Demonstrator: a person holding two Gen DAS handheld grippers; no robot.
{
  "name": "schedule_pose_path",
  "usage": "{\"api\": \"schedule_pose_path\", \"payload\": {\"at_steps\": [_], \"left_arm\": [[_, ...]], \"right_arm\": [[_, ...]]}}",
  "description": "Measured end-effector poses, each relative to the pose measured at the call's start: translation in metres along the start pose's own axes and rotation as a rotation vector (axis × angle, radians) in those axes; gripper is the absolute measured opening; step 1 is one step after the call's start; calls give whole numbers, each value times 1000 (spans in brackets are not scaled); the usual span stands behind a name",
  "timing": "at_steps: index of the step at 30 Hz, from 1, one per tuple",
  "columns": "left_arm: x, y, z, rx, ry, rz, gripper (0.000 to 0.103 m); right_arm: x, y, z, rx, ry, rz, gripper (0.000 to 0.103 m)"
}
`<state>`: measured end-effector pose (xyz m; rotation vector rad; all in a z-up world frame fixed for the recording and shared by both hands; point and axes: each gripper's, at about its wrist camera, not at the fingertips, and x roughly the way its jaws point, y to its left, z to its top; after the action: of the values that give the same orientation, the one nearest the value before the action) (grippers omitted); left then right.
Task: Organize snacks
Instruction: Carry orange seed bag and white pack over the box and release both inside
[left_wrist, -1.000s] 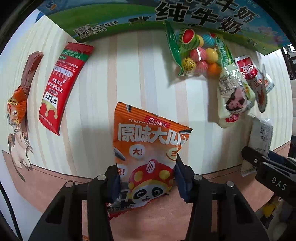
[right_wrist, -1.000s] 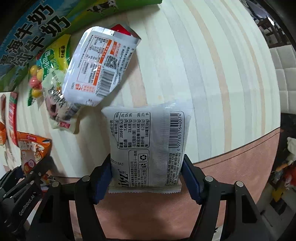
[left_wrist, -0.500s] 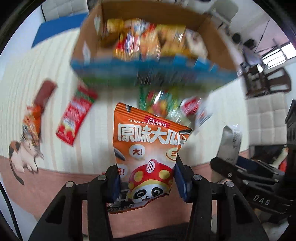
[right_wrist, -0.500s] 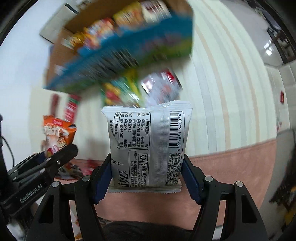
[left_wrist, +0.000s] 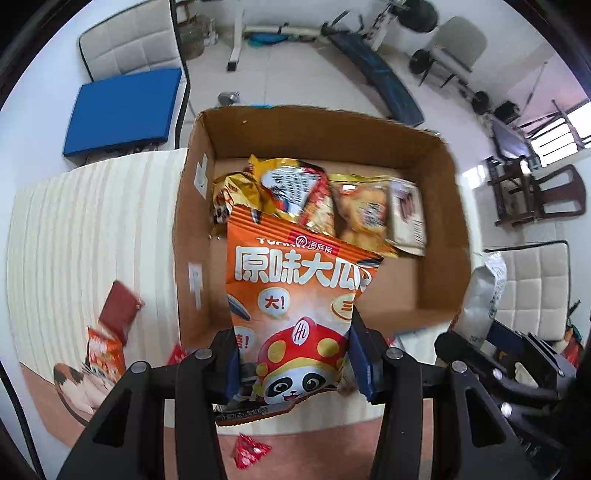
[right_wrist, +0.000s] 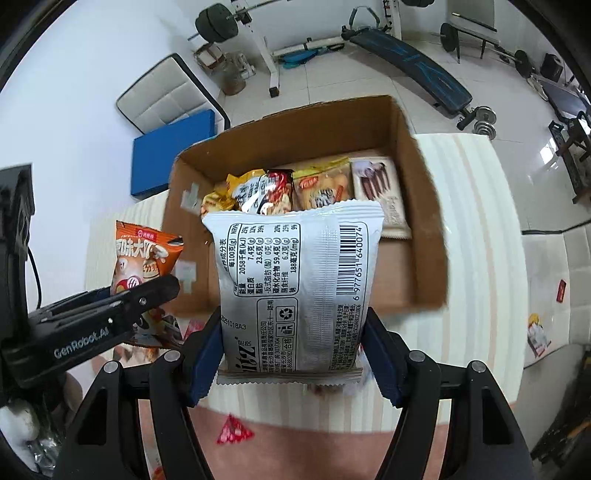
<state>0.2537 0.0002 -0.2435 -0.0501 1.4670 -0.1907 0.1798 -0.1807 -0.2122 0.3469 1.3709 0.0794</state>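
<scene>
My left gripper (left_wrist: 291, 363) is clamped on an orange snack bag (left_wrist: 295, 295) printed with a panda in a red cap; both blue pads press its lower sides and the bag stands upright out of the jaws toward 12 o'clock. Behind it in the left wrist view sits the open cardboard box (left_wrist: 448, 221), filling the centre of the picture. Inside, along the box's far half, lie several packets: a gold foil bag (left_wrist: 236, 192) at 11 o'clock of my orange bag, a red-and-white packet (left_wrist: 295, 184) at 12, a yellow biscuit pack (left_wrist: 364, 214) at 1 and a pale flat pack (left_wrist: 408, 218) beyond it. The near half of the box floor is bare brown card.

My right gripper (right_wrist: 291, 356) grips a silver-white packet (right_wrist: 295, 280), back side facing me with a nutrition table and a barcode; its pads press the packet's lower edges and it stands upright. The box lies behind it at 12 o'clock in that view. At 9 o'clock there I see the left gripper's black finger with the orange bag in it.

The box rests on a cream striped tabletop (left_wrist: 92, 229). At 8 o'clock in the left view a dark red wrapper (left_wrist: 120, 312) and another orange packet (left_wrist: 105, 350) lie on it, blurred. A small red triangular packet (left_wrist: 249, 450) shows at 6 o'clock, below my jaws.
</scene>
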Motion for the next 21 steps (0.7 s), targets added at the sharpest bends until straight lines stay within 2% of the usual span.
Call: {"api": "schedule_pose_path", "payload": {"at_steps": [4, 10, 16, 19, 21], "left_arm": [[42, 13, 29, -33, 102, -9, 45], [85, 21, 37, -73, 227, -54, 45], [95, 26, 34, -81, 257, -53, 47], [100, 27, 33, -94, 278, -86, 48], [95, 29, 33, -102, 268, -92, 52]], "right_arm": [[67, 0, 21, -14, 49, -30, 73], [125, -5, 36, -24, 116, -74, 73], [156, -9, 36, -36, 223, -53, 74], [153, -6, 34, -51, 232, -61, 96], [151, -4, 35, -61, 236, -68, 96]]}}
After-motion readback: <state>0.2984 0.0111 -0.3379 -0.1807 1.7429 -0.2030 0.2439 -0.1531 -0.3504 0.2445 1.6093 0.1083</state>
